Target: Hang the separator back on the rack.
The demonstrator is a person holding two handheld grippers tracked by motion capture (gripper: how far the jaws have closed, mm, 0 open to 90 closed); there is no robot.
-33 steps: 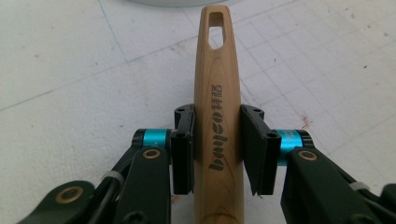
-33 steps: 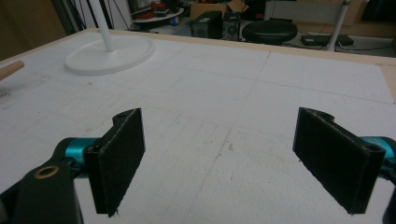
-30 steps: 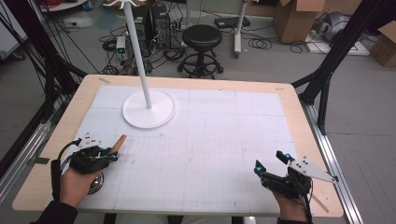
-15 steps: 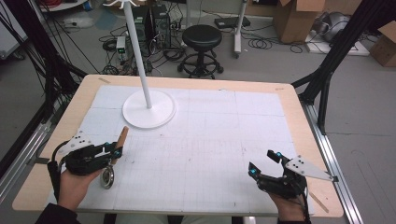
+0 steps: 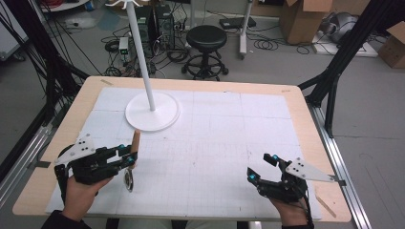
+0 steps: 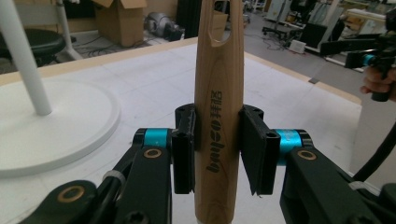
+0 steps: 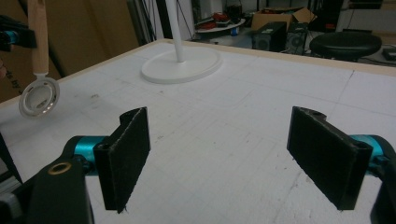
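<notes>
While the left claw [image 6: 217, 149] clamps the wooden-handled strainer [image 5: 132, 157] above the desk [image 5: 215, 143], the right claw [image 5: 261, 168] waits, jaws wide and empty.
Gripped by the handle alone, the hanging round head could swing and strike the white stand [image 5: 152, 110].

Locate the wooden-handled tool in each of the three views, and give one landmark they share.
High view: tool at lower left, handle clamped in the left gripper, round metal end hanging below.
Left gripper view: handle upright at centre, between the pads.
Right gripper view: far upper left, round end hanging above the table.
Shared landmark: the white stand, by its round base.
</notes>
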